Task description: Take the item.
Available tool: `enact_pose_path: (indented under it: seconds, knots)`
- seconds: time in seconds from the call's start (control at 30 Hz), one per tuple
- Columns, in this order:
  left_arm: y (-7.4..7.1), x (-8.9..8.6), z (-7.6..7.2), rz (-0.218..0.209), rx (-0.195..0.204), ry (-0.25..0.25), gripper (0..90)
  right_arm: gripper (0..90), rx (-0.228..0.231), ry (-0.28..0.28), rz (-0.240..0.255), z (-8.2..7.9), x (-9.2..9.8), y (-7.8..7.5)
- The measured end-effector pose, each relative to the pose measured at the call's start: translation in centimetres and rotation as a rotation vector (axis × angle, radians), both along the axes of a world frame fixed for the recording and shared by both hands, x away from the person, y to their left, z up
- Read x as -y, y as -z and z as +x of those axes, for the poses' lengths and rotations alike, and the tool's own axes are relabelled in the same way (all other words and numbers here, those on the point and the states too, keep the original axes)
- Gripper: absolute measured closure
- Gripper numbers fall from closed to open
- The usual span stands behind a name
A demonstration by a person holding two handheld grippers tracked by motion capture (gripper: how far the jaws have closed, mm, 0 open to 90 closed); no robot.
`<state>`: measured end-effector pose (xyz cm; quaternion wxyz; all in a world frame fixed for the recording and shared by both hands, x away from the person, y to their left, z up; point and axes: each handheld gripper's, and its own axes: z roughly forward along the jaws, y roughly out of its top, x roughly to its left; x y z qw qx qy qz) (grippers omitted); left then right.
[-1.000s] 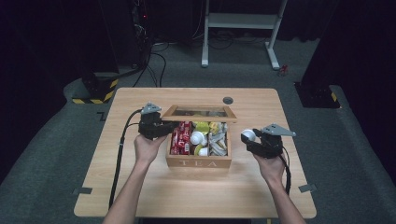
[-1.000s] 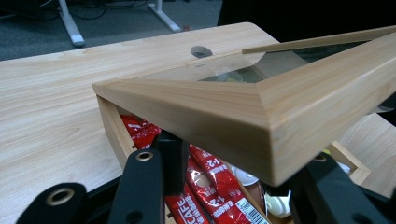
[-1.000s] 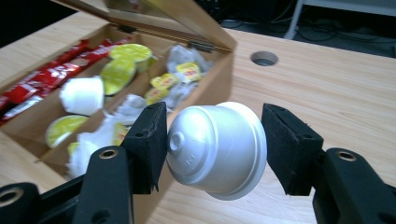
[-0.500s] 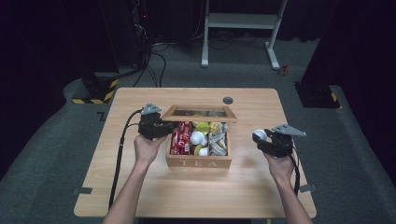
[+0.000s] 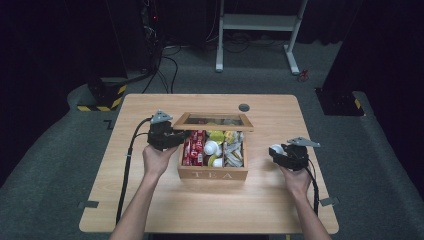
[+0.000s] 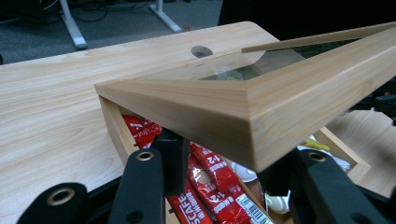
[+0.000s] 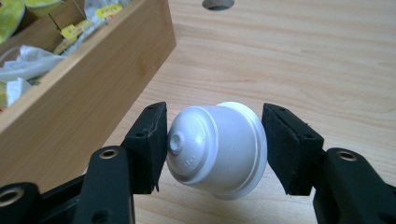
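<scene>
the left gripper is clamped on the glass lid, propping the tea box open mid-table, while the right gripper grasps a white capsule low over the table's right edge, probably for unloading.

Lid hides most of the tea box past my left jaws; sachets cut off by them. High view: box contents too small to tell.
</scene>
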<state>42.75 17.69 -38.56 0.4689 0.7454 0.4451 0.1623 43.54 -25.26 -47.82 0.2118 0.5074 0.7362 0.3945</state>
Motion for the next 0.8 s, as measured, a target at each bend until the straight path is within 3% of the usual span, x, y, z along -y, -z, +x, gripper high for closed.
enact_pose_path:
  seconds: [0.17, 0.8]
  knots:
    - [0.0, 0.0, 0.0, 0.002, -0.001, 0.0, 60.0, 42.9, -0.039, -0.017, 0.007, 0.6, -0.6, 0.9]
    - [0.0, 0.0, -0.1, 0.008, -0.005, 0.001, 60.1, 42.5, -0.097, -0.022, 0.059, 1.8, -0.7, 2.5]
